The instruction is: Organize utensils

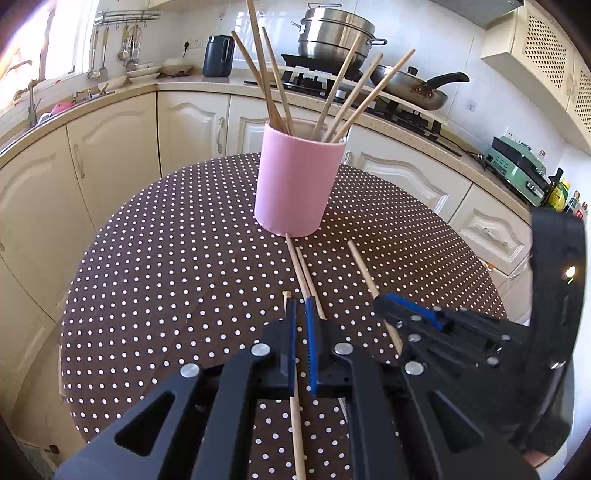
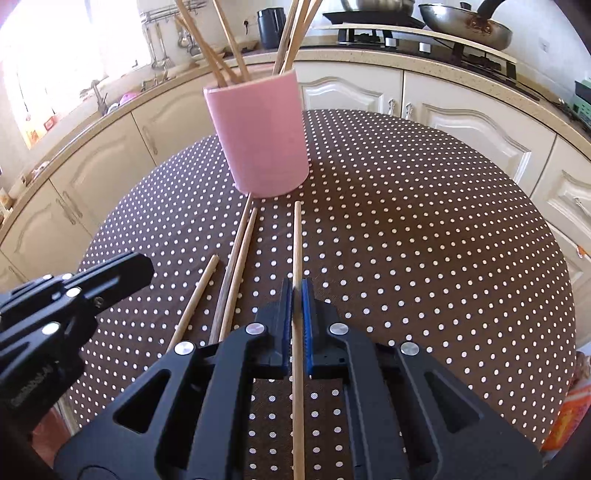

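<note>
A pink cup (image 1: 293, 181) (image 2: 260, 138) holding several wooden chopsticks stands upright on the round dotted table (image 1: 166, 266) (image 2: 424, 229). Several chopsticks lie loose in front of it. My left gripper (image 1: 300, 306) has its jaws narrowly apart around a chopstick (image 1: 296, 417) lying on the table, and its tip pokes out past the left finger. A pair of chopsticks (image 1: 304, 278) (image 2: 236, 266) lies just right of it. My right gripper (image 2: 294, 291) is closed on another chopstick (image 2: 297, 240) that points toward the cup. It also shows in the left wrist view (image 1: 406, 317).
Cream kitchen cabinets (image 1: 110, 147) curve around behind the table. A stove with a steel pot (image 1: 334, 33) and a frying pan (image 1: 410, 86) stands beyond the cup. A dark kettle (image 1: 218, 55) sits on the counter. An orange packet (image 2: 569, 421) lies off the table's right edge.
</note>
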Action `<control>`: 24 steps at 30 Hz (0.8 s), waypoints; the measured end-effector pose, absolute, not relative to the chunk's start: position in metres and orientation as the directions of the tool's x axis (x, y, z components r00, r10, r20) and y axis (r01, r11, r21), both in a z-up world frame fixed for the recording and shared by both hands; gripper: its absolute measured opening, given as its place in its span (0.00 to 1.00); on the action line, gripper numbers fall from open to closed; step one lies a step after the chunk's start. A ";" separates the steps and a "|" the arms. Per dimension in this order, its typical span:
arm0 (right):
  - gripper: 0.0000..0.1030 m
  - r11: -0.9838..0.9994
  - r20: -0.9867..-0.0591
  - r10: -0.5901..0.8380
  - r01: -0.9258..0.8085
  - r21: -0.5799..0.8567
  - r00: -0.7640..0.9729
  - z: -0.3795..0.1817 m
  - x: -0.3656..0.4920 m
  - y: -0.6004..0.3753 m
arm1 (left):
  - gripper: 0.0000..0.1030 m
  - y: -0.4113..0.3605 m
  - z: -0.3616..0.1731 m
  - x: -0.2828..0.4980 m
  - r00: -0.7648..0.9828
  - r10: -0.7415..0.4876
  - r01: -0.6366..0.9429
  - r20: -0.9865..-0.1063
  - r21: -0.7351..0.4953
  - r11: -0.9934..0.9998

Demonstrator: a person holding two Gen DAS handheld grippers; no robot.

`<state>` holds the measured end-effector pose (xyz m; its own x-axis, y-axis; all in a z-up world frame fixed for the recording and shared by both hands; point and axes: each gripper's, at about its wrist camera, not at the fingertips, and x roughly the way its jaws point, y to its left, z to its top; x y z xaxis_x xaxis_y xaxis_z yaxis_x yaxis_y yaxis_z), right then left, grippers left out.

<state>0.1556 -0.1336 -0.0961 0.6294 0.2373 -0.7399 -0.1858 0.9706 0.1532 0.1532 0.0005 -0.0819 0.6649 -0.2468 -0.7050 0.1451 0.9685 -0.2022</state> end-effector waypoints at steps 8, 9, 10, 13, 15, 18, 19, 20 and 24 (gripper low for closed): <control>0.06 0.970 -0.745 0.242 -0.184 0.161 0.622 -0.097 0.152 -0.135 | 0.30 -0.004 -0.102 0.154 0.606 -0.251 0.193 -0.754 -0.167 0.967; 0.06 0.969 -0.748 0.244 -0.184 0.164 0.618 -0.099 0.152 -0.134 | 0.30 -0.006 -0.105 0.155 0.591 -0.257 0.202 -0.765 -0.168 0.965; 0.06 0.968 -0.752 0.247 -0.181 0.171 0.611 -0.100 0.152 -0.135 | 0.30 -0.008 -0.107 0.156 0.582 -0.254 0.204 -0.772 -0.164 0.965; 0.06 0.970 -0.757 0.244 -0.170 0.176 0.607 -0.104 0.151 -0.135 | 0.30 -0.016 -0.120 0.162 0.568 -0.176 0.181 -0.804 -0.086 0.980; 0.06 0.970 -0.759 0.242 -0.164 0.178 0.604 -0.105 0.150 -0.137 | 0.29 -0.024 -0.123 0.162 0.592 -0.116 0.185 -0.798 -0.005 0.983; 0.06 0.970 -0.762 0.242 -0.158 0.183 0.601 -0.107 0.150 -0.140 | 0.07 -0.032 -0.125 0.162 0.610 -0.093 0.195 -0.787 0.036 0.980; 0.06 0.970 -0.763 0.242 -0.156 0.186 0.599 -0.108 0.150 -0.141 | 0.07 -0.033 -0.125 0.162 0.612 -0.087 0.191 -0.786 0.041 0.981; 0.06 0.970 -0.763 0.241 -0.153 0.186 0.599 -0.108 0.150 -0.142 | 0.07 -0.033 -0.125 0.163 0.611 -0.089 0.190 -0.786 0.037 0.981; 0.06 0.969 -0.750 0.248 -0.151 0.197 0.614 -0.102 0.149 -0.144 | 0.06 -0.026 -0.122 0.164 0.606 -0.109 0.184 -0.788 0.005 0.983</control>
